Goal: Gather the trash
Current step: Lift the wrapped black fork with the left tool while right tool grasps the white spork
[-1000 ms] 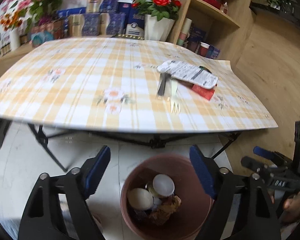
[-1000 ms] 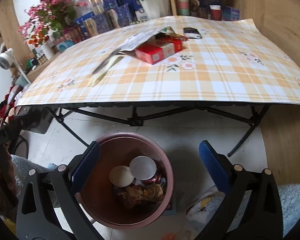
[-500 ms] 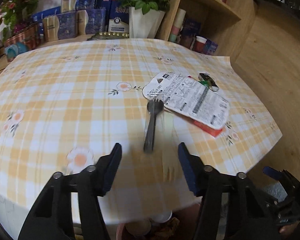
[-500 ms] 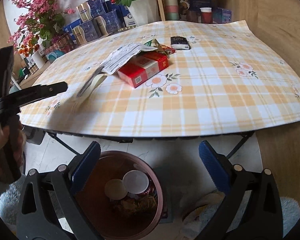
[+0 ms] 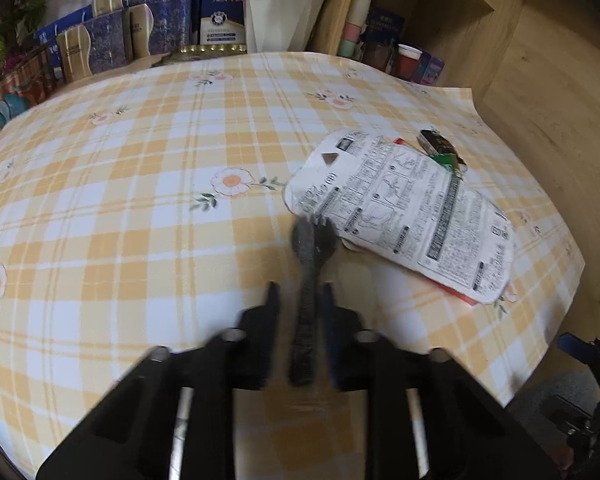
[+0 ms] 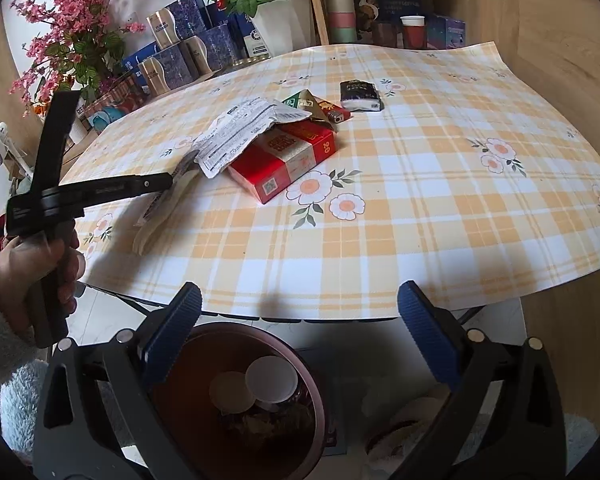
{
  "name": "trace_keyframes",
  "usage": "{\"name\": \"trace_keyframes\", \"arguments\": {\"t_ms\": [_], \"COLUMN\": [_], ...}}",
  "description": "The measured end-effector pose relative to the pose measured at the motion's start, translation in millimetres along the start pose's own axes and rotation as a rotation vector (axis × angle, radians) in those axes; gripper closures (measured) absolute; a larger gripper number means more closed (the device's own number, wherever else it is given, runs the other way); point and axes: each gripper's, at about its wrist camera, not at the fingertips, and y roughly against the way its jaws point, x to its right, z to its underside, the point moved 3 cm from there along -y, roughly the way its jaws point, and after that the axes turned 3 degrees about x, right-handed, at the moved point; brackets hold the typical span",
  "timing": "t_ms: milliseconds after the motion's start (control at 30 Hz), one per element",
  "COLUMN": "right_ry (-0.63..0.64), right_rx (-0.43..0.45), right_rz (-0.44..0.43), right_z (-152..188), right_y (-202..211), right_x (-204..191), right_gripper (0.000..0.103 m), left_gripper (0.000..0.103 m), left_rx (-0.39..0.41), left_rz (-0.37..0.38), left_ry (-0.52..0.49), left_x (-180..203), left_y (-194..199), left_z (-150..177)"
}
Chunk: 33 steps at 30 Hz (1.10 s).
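Left gripper (image 5: 298, 296) closing around slim black plastic fork (image 5: 309, 256).

Wrapped black fork (image 5: 309, 276), printed wrapper (image 5: 404, 212), red box (image 6: 288, 156)

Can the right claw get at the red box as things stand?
Probably yes. The right claw is open and empty at the table's near edge, with bare tablecloth between it and the red box. Only the printed wrapper drapes over the box's far end; its near end is clear.
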Motion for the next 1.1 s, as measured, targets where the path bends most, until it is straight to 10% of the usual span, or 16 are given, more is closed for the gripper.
{"name": "trace_keyframes", "arguments": {"t_ms": [567, 800, 1100], "right_ry": [0.108, 0.133, 0.202], "right_rx": [-0.064, -0.102, -0.141], "right_rz": [-0.130, -0.060, -0.022], "right_z": [-22.7, -35.4, -28.4], "right_y": [-50.5, -87.5, -81.6], "right_x": [-94.0, -136.2, -141.6], "right_gripper": [0.028, 0.036, 0.078], "left_gripper": [0.093, 0.093, 0.093], "left_rx": [0.140, 0.164, 0.184], "left_rz": [0.005, -0.010, 0.010], "left_ry": [0.243, 0.298, 0.316], "left_x": [-58.6, -73.7, -72.8], "left_y": [108.3, 136.5, 147.1], "left_z": [56.8, 81.5, 97.2]}}
